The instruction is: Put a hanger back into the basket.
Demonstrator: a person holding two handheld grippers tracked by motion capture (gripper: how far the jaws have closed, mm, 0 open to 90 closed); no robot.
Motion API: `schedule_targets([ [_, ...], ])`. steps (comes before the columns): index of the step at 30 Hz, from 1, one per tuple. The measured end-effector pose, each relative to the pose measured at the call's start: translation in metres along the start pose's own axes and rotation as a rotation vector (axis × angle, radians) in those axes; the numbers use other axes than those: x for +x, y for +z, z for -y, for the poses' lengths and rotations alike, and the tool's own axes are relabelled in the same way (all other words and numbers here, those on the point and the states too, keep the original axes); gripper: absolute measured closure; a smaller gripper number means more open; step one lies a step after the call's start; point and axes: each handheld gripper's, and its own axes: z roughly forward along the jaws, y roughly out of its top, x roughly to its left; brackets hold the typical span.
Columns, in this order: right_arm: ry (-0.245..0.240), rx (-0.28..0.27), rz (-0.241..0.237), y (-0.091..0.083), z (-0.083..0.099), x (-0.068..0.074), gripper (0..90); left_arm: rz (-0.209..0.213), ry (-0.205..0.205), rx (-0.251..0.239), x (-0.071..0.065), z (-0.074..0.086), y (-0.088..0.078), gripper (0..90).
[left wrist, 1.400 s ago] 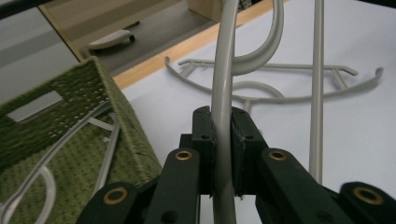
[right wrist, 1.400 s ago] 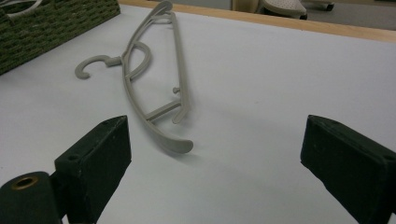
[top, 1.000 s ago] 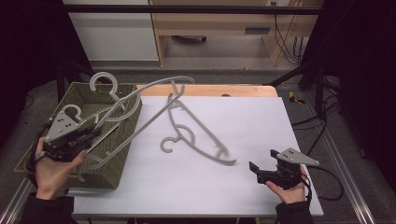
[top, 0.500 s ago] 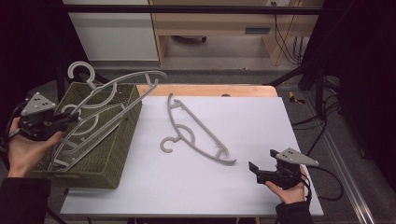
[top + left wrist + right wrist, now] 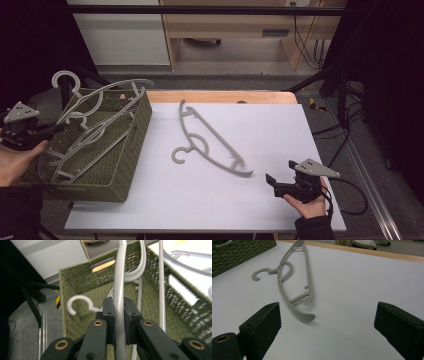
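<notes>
We see the left gripper (image 5: 119, 322) pinched hard on a pale hanger (image 5: 102, 102) bar, at 9 o'clock of the table (image 5: 280, 125). The hanger rises tilted over the green woven basket (image 5: 131, 150), likely gripped there to lift it free of its tangled neighbours. The right gripper (image 5: 327, 327) waits spread wide (nothing between the jaws) at 5 o'clock, facing the loose grey hanger (image 5: 212, 142) lying flat mid-table.
</notes>
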Motion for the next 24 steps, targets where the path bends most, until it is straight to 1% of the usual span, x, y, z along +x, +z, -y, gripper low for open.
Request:
schedule_targets([
  [3, 0.0, 0.002, 0.002, 0.0, 0.0, 0.0, 7.5, -0.019, -0.009, 0.024, 0.008, 0.008, 0.001, 81.4],
  [7, -0.002, 0.001, 0.003, 0.0, 0.0, 0.0, 7.4, -0.031, -0.022, 0.041, 0.016, 0.018, 0.002, 81.4],
  [10, 0.0, 0.004, 0.002, 0.001, 0.001, 0.0, 7.4, -0.035, -0.021, 0.061, 0.019, 0.023, 0.004, 81.4],
  [11, -0.001, 0.005, 0.005, 0.001, 0.001, 0.0, 7.4, -0.036, -0.014, 0.071, 0.02, 0.024, 0.005, 81.4],
  [13, -0.001, 0.008, 0.004, 0.001, 0.001, 0.0, 7.3, -0.034, -0.005, 0.093, 0.019, 0.026, 0.009, 81.4],
  [17, -0.005, 0.013, 0.003, 0.002, 0.001, 0.0, 7.4, -0.031, 0.01, 0.127, 0.012, 0.031, 0.02, 81.2],
  [19, -0.005, 0.015, 0.003, 0.002, 0.001, 0.001, 7.4, -0.023, 0.006, 0.122, 0.009, 0.033, 0.025, 81.2],
  [20, -0.006, 0.013, 0.003, 0.002, 0.001, 0.001, 7.3, -0.015, 0.008, 0.127, 0.007, 0.034, 0.027, 81.1],
  [22, -0.004, 0.014, 0.004, 0.003, 0.001, 0.001, 7.4, -0.028, 0.026, 0.145, 0.002, 0.036, 0.033, 81.1],
  [24, -0.005, 0.014, 0.005, 0.003, 0.001, 0.001, 7.4, -0.025, 0.015, 0.134, 0.001, 0.037, 0.034, 81.0],
])
